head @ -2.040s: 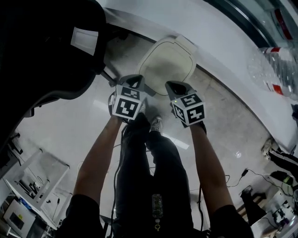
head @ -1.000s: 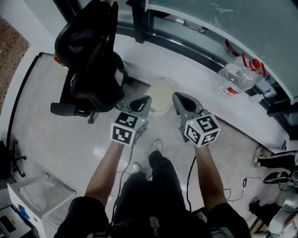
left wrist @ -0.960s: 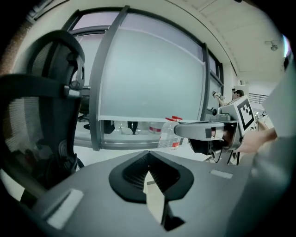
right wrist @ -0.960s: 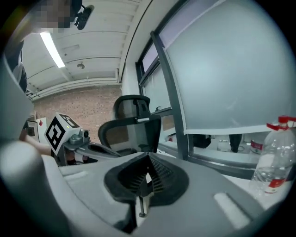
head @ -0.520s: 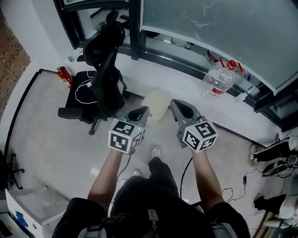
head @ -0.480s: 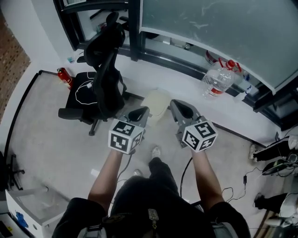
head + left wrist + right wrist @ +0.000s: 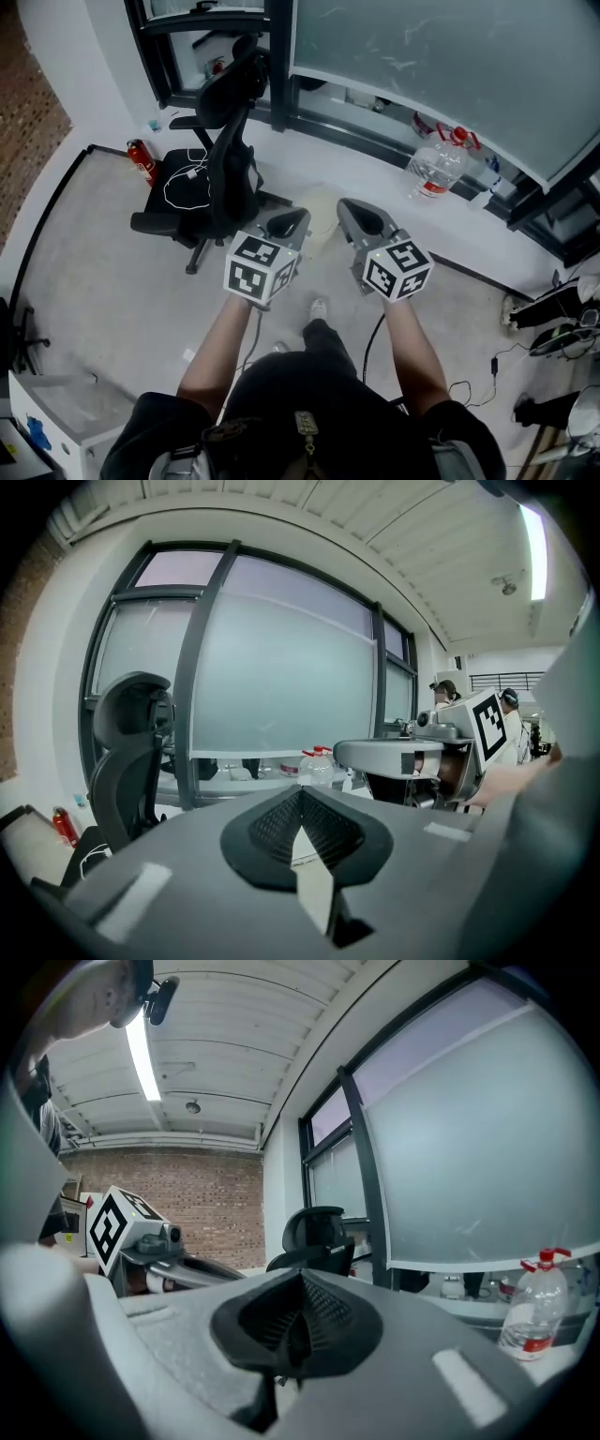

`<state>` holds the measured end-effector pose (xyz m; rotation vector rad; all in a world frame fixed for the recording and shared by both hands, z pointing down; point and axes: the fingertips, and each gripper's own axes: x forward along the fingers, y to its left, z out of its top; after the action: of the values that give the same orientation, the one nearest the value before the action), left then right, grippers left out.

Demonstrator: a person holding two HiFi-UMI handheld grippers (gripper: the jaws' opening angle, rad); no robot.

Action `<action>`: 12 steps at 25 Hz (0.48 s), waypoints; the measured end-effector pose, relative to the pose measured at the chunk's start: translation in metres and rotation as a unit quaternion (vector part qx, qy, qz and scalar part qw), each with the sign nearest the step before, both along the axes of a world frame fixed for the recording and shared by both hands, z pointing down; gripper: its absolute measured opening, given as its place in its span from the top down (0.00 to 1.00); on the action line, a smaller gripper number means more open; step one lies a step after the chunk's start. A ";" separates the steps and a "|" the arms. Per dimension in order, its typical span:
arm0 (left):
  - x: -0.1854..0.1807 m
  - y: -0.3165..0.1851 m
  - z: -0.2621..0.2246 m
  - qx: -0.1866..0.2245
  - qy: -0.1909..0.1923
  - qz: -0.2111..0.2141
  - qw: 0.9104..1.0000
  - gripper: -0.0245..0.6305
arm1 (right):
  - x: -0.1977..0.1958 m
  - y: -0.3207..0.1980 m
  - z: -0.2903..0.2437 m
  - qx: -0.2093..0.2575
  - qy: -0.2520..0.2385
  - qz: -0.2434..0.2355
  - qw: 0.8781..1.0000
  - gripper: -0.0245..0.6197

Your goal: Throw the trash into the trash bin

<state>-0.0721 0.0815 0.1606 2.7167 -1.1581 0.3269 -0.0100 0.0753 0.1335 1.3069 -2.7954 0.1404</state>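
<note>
In the head view the cream-lidded trash bin [image 7: 321, 214] stands on the floor by the window ledge, partly hidden between my two grippers and well below them. My left gripper [image 7: 289, 223] is held up in front of me, its jaws shut with nothing between the mesh pads [image 7: 281, 825]. Beside it my right gripper [image 7: 360, 217] points level, and its pads [image 7: 314, 1321] also meet on nothing. No trash shows in any view.
A black office chair [image 7: 228, 164] stands left of the bin, with a red fire extinguisher [image 7: 141, 161] beyond it. A large water bottle [image 7: 435, 167] sits on the ledge at the right. Cables and shoes [image 7: 553, 314] lie on the floor at right; a white box [image 7: 52, 412] at bottom left.
Both grippers have risen away from the trash bin, which now looks smaller and farther below. More of the room, chair and window has come into view. Both jaws stay shut.
</note>
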 end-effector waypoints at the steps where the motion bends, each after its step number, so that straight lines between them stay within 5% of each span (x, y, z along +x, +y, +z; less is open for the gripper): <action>1: -0.002 0.001 -0.002 0.003 0.000 -0.001 1.000 0.95 | -0.002 0.002 -0.001 0.001 0.000 0.000 1.000 0.96; 12: -0.012 0.010 -0.018 0.019 0.011 -0.005 1.000 0.95 | -0.017 0.016 -0.010 0.010 0.006 0.002 1.000 0.96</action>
<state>-0.0840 0.0919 0.1422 2.7392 -1.1826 0.2766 -0.0269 0.0914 0.1231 1.3124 -2.7919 0.1056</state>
